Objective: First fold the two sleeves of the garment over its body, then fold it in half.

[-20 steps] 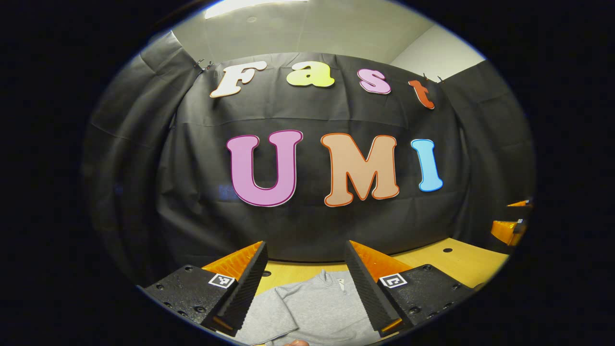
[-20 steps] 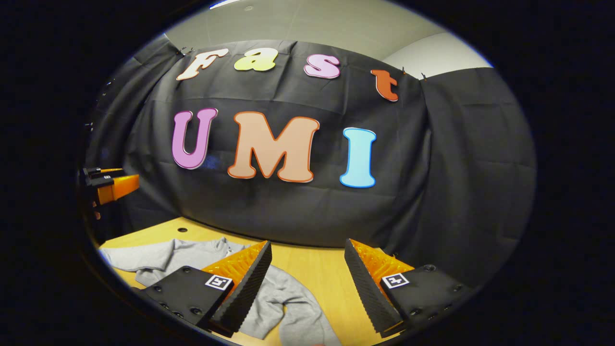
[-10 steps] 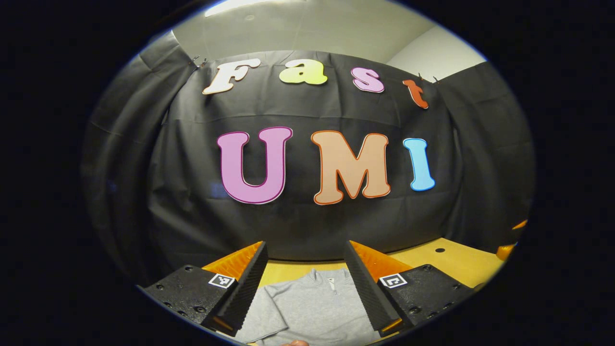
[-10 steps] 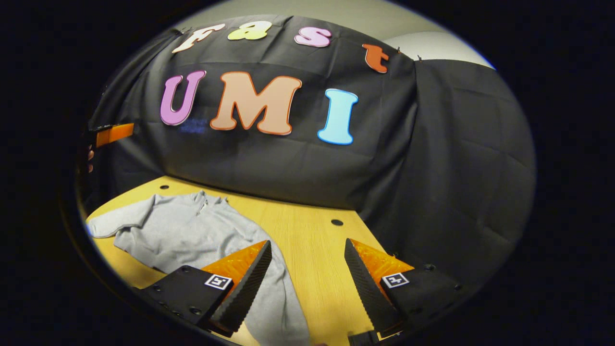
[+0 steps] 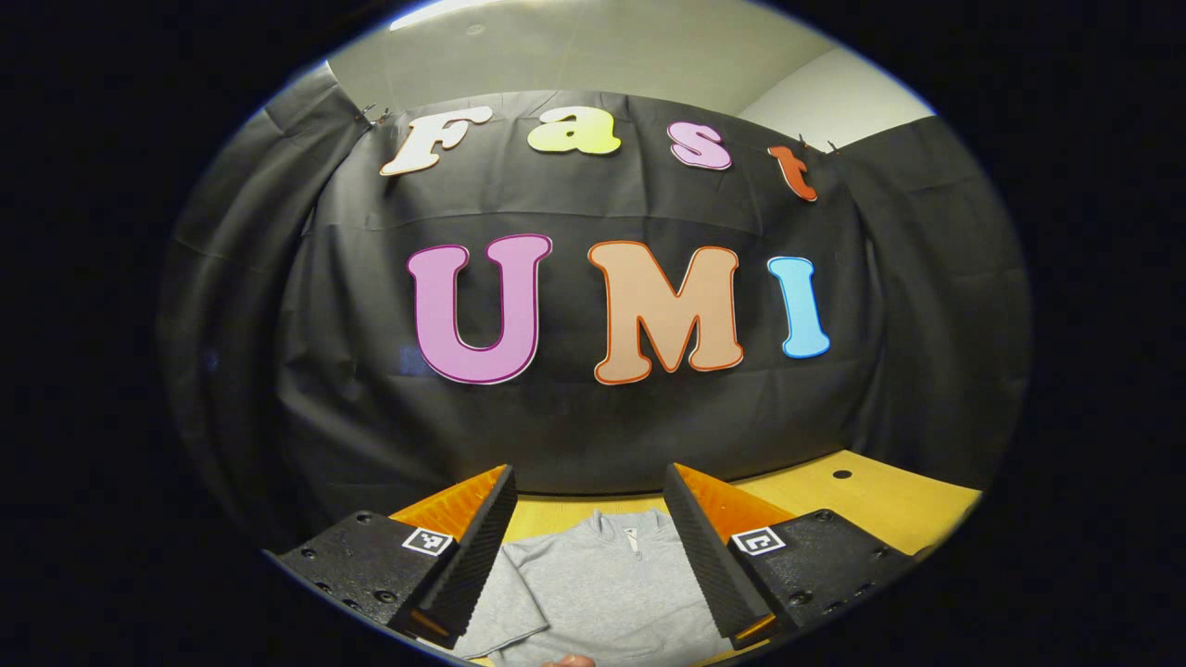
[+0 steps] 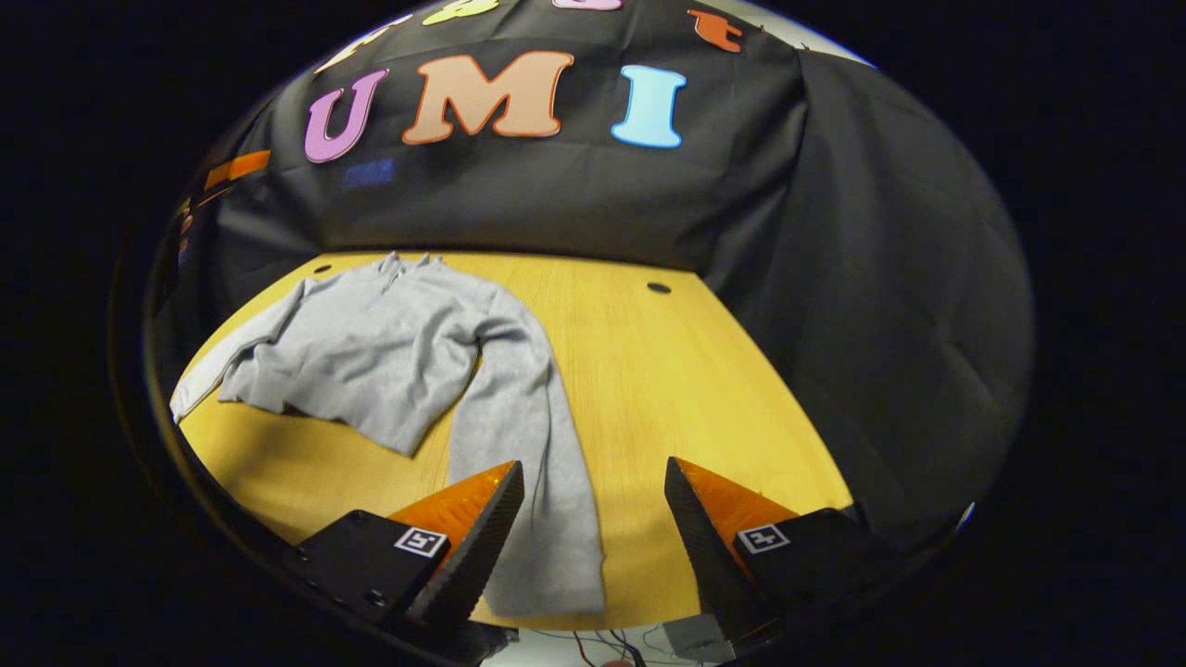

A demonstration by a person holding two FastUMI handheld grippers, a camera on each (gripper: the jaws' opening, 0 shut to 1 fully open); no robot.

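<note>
Left gripper view: the garment (image 5: 602,584) is cut off below, its lower body unseen; both tong fingers cover its flanks. Right gripper view: the far sleeve (image 6: 218,366) runs off the bench's (image 6: 704,371) left edge; the near cuff (image 6: 547,579) lies partly behind a finger.

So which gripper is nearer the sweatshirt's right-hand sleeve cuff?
Right. The right gripper hovers open just above the sleeve cuff; the left gripper is over the sweatshirt's body near the collar.

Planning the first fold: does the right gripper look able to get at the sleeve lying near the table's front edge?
Probably yes. The right gripper is open with the sleeve lying flat between its fingers, and bare table beside it; nothing blocks the way down.
</note>
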